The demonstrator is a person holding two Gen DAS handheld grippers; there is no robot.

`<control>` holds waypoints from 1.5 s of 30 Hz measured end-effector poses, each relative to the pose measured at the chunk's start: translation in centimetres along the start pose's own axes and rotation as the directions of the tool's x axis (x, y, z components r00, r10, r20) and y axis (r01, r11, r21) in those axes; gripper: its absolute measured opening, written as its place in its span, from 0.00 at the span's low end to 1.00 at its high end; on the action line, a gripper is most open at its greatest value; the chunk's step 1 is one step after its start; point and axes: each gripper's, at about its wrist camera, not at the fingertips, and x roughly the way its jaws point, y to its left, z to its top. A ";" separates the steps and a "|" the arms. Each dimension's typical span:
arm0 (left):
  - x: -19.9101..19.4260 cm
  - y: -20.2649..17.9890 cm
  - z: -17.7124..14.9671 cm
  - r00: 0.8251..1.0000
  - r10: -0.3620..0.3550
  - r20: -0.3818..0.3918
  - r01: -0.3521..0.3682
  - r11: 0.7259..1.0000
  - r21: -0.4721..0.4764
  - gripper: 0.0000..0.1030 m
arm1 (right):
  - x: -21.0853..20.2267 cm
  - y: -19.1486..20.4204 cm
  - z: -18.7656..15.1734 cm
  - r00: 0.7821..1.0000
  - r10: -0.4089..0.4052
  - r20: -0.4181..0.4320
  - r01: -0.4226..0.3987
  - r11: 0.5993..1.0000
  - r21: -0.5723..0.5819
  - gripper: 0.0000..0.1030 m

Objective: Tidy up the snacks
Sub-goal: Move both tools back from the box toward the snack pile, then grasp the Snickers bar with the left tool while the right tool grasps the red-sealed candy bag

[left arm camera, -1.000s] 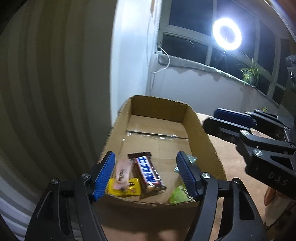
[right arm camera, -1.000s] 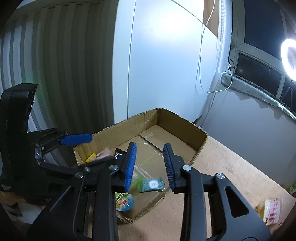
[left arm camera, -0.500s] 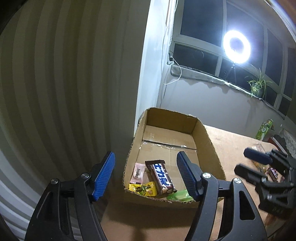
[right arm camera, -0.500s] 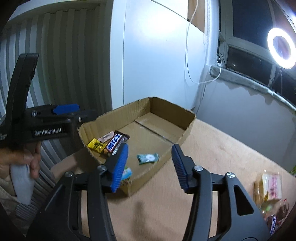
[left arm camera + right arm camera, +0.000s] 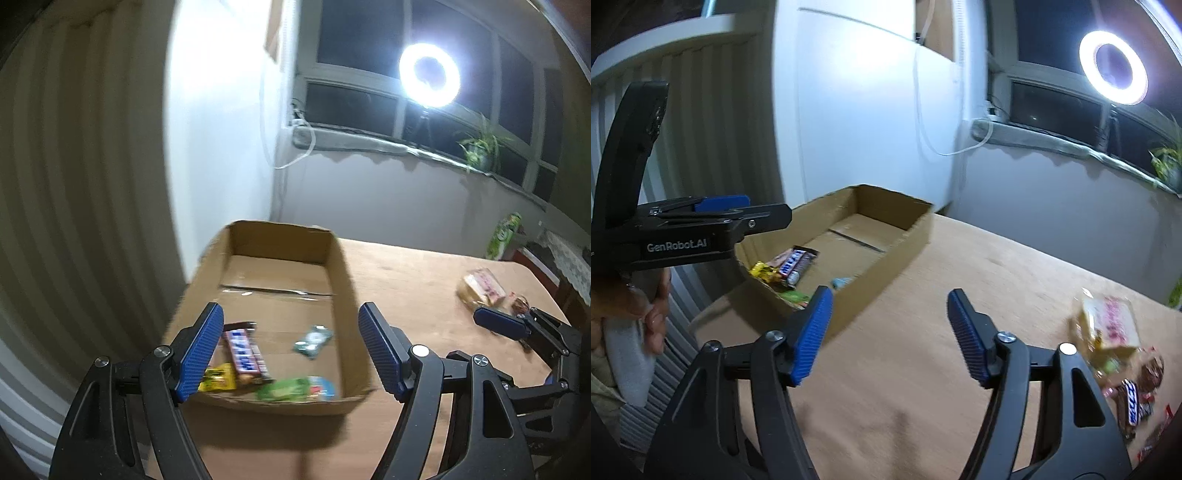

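Cardboard forms the shallow open box standing at the left edge of the wooden table, close to the white wall. Along its near wall lie a yellow packet, a brown chocolate bar with blue lettering and a green wrapper; a small teal sweet rests on the box floor towards the right wall. The left gripper hovers over the box's near end, released, its blue pads wide apart and empty. The right gripper hangs above bare tabletop beside the box, also spread open and holding nothing. Near the table's right edge sits a loose pile: a pale bagged bun and what looks like another chocolate bar, blurred.
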 end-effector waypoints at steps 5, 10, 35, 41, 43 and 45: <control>0.5 -3.4 0.3 0.999 -0.042 -0.019 0.043 0.998 0.048 0.78 | -2.1 -3.6 -1.8 0.997 -0.072 0.001 0.072 0.995 0.064 0.75; 1.6 -7.7 0.3 0.992 -0.116 -0.059 0.121 0.988 0.098 0.78 | -4.7 -7.8 -3.8 0.987 -0.163 -0.001 0.162 0.980 0.118 0.76; 6.0 -28.5 -3.7 0.862 -0.416 -0.288 0.485 0.843 0.232 0.78 | -15.3 -23.9 -14.2 0.877 -0.466 -0.121 0.474 0.791 0.387 0.76; 8.5 -31.6 -4.3 0.843 -0.421 -0.334 0.496 0.849 0.184 0.78 | -14.4 -24.8 -15.3 0.886 -0.439 -0.150 0.461 0.796 0.393 0.76; 9.3 -32.2 -4.6 0.847 -0.406 -0.345 0.485 0.854 0.186 0.78 | -13.7 -24.8 -15.3 0.886 -0.435 -0.161 0.462 0.799 0.384 0.76; 10.2 -33.0 -5.0 0.857 -0.371 -0.358 0.459 0.865 0.203 0.78 | -13.2 -24.8 -15.5 0.881 -0.442 -0.168 0.471 0.796 0.379 0.76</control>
